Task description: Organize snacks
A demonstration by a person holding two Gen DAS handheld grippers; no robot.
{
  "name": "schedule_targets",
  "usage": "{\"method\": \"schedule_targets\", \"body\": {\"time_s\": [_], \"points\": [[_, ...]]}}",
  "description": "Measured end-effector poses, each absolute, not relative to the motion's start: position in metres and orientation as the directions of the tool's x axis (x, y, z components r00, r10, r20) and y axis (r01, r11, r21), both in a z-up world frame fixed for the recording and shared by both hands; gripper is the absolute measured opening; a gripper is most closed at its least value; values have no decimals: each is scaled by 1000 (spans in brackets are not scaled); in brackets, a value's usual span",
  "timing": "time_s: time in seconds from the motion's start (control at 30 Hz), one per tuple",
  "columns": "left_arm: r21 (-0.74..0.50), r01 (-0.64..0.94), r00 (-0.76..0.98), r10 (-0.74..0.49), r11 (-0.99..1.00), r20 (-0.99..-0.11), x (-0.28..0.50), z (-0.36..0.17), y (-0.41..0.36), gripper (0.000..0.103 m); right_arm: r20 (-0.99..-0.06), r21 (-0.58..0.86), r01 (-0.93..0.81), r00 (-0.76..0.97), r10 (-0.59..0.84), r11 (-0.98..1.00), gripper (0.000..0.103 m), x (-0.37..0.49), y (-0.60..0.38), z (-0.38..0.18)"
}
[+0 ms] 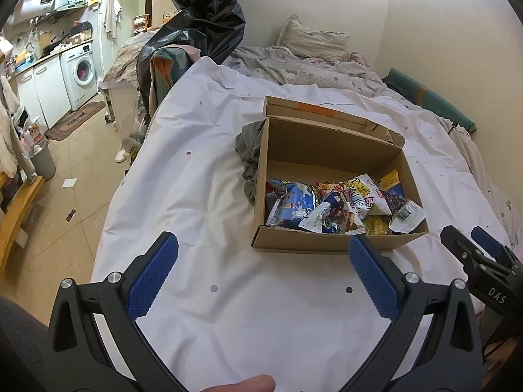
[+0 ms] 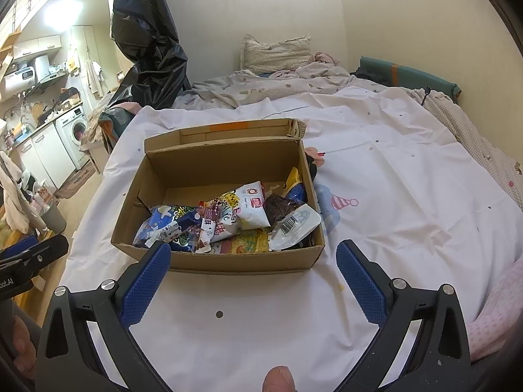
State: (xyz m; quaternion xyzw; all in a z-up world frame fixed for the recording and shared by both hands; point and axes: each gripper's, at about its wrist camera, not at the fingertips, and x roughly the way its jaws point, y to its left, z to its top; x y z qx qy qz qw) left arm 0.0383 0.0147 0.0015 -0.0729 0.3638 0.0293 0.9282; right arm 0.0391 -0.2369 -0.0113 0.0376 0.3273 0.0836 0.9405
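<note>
Snacks (image 2: 228, 222) are all piled in the box (image 2: 228, 263), mostly toward its near side, on the white sheet (image 2: 392, 179). Left gripper (image 1: 261, 277) and right gripper (image 2: 253, 281) both hover just in front of the box, wide open, holding nothing. Looks about finished; next is probably closing the flap (image 2: 222, 130).

We saw one cardboard box (image 2: 228, 261) on the bed. Inside it we counted about seven snack packets (image 2: 228, 222), but they lay in a heap, so we could not be sure. We saw two tools, the left tool (image 1: 261, 261) and the right tool (image 2: 253, 264). There was one pillow (image 2: 276, 53), one black plastic bag (image 2: 147, 39) and one washing machine (image 1: 80, 72).
</note>
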Motion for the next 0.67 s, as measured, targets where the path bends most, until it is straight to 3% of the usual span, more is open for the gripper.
{"method": "schedule_targets", "body": {"time_s": [0.67], "points": [[-120,-109,735,-1,987,-678,37,0,16,103,-605,127,-134,774,184,983,103,38,-236,-9]]}}
